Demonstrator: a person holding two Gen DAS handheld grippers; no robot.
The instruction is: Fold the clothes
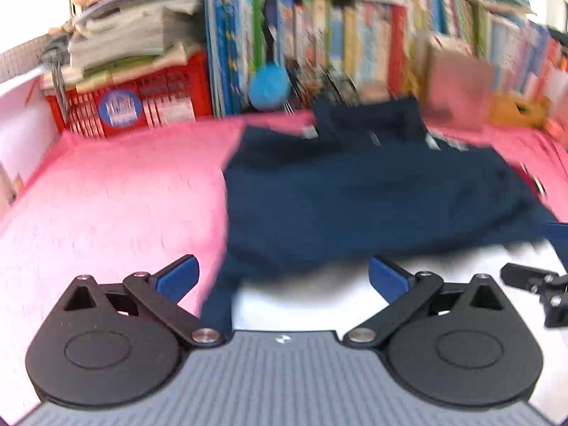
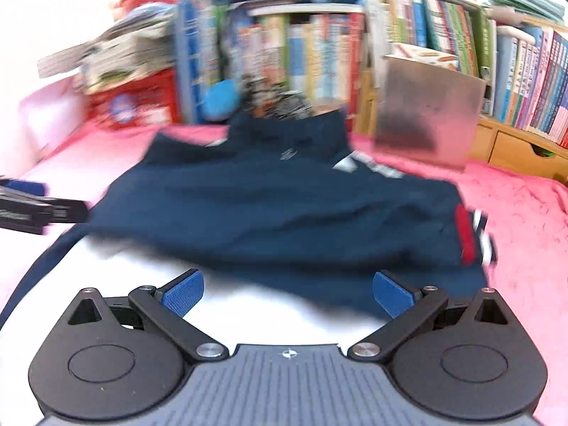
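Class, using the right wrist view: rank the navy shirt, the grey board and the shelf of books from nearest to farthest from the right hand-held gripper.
From the right hand-held gripper:
1. Navy shirt, directly ahead on the pink cloth.
2. Grey board, behind the shirt, to the right.
3. Shelf of books, at the very back.

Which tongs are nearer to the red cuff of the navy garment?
Right. The right tongs sit just before the red cuff; the left tongs are at the garment's opposite side.
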